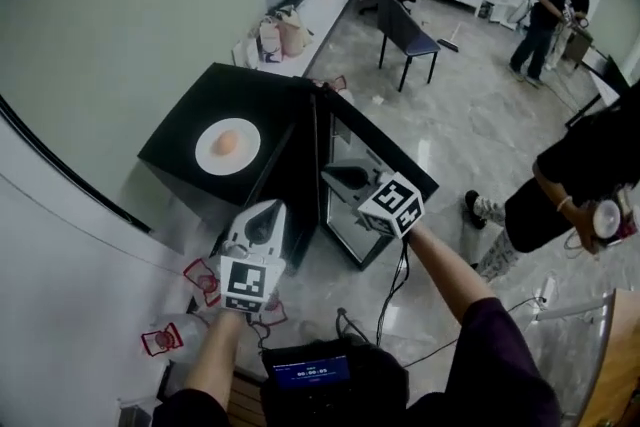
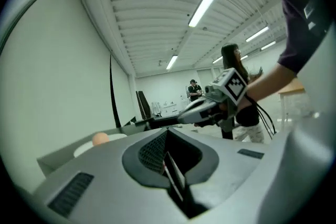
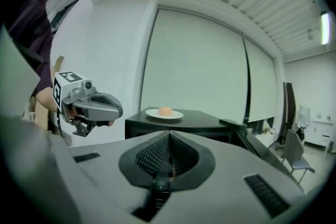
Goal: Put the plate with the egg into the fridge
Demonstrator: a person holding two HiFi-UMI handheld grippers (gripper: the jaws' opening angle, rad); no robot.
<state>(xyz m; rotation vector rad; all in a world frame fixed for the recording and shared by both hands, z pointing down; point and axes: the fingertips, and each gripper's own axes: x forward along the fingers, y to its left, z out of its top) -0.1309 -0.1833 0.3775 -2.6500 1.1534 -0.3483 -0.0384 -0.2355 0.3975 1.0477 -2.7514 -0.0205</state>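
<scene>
A small black box-shaped fridge [image 1: 190,130] is seen in the middle left of the head view, and its door [image 1: 352,215] appears to be swung open toward the centre. Below it, the grey left gripper [image 1: 266,209] and the grey right gripper [image 1: 338,175] are held with their jaws closed on nothing. The round white plate [image 1: 206,158] with the pale brown egg [image 1: 227,143] is not yet taken from the fridge top, so the reaching step is judged to be in hand. Next, one gripper should be opened, brought to the plate's rim, and the plate kept level.
</scene>
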